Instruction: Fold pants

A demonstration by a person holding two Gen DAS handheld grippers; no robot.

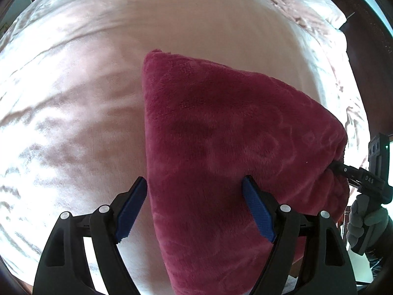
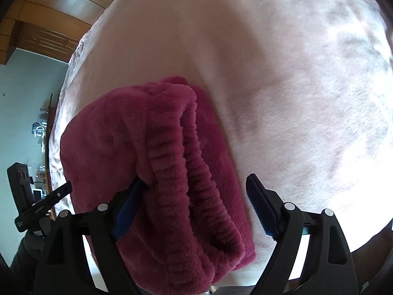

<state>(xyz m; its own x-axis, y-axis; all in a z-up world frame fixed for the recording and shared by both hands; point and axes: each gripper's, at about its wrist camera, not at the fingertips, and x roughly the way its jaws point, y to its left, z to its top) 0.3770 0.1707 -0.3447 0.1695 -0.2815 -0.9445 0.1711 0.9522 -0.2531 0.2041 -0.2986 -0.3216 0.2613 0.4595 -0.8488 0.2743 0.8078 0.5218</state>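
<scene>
A: Lying on the bed (image 1: pixel 73 103), the pants (image 1: pixel 221 147) are folded into a thick magenta bundle of fleece. Do you see them in both views?

B: Yes. In the right wrist view the ribbed waistband (image 2: pixel 196 186) faces the camera, and the pale pink cover of the bed is all around the pants (image 2: pixel 118 147).

A: And the left tool (image 1: pixel 195 184)?

B: Its jaws stand wide apart. One blue pad (image 1: pixel 132 206) is over the bare cover just beside the edge of the bundle, the other is over the fleece. Nothing is pinched between them.

A: The right tool (image 2: pixel 194 184)?

B: Also wide apart. The waistband lies between the jaws (one pad is partly hidden behind the fleece), but the other pad (image 2: pixel 258 209) stands clear of the cloth, over the cover. So it grips nothing.

A: Is a hand visible?

B: A gloved hand (image 1: pixel 363 223) on the handle of the right tool, at the right border of the left wrist view.
</scene>
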